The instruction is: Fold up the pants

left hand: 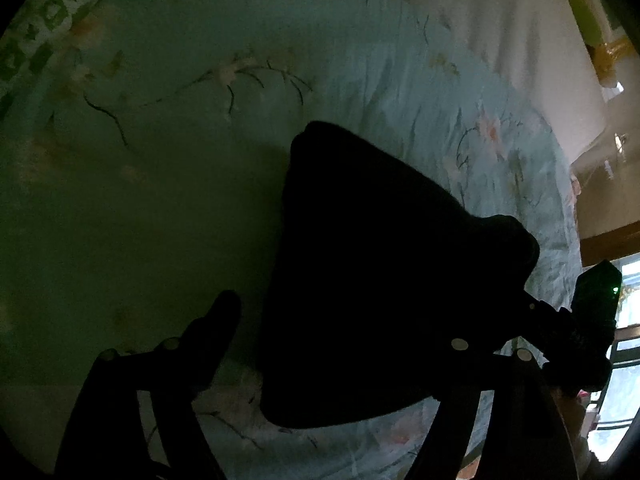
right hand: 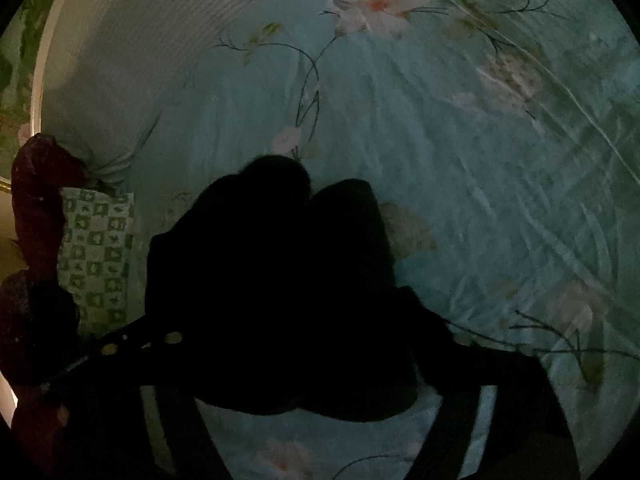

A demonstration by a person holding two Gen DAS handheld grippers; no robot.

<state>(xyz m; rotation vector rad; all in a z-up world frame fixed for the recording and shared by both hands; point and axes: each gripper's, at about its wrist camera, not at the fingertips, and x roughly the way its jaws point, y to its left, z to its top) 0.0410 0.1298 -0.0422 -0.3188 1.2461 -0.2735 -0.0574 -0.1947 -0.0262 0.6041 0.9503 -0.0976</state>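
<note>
pants: a black bundle [left hand: 372, 280], soft and matte, folded into a rough wedge that is narrow at the far end and wide near the tongs. So dark that no seams or creases can be made out. In the right wrist view it is seen as two rounded lumps [right hand: 280, 280] bunched together.

bedsheet: pale blue-green fabric [left hand: 200, 160], lightly wrinkled, printed with pink flowers on thin dark stems [right hand: 480, 160].

pillow: a green-and-white checked one [right hand: 96, 256] is seen off to the left of the right tongs, beside a dark red fuzzy thing [right hand: 36, 208] that can't really be identified.

left tongs: [left hand: 348, 332] spread fairly wide. The left finger [left hand: 212, 328] is seen clear of the cloth on bare sheet; the right finger is lost against the black bundle. The bundle sits between the fingers, closer to the right one. A grip can't be confirmed, honestly.

right tongs: [right hand: 304, 364] fingertips are swallowed by the dark cloth, so how far open it is can't be told, nor whether anything is held. The bundle is piled right over and ahead of the fingers.

other tongs: the right tongs' body, with a green light [left hand: 592, 312], is seen at the bundle's right edge.
</note>
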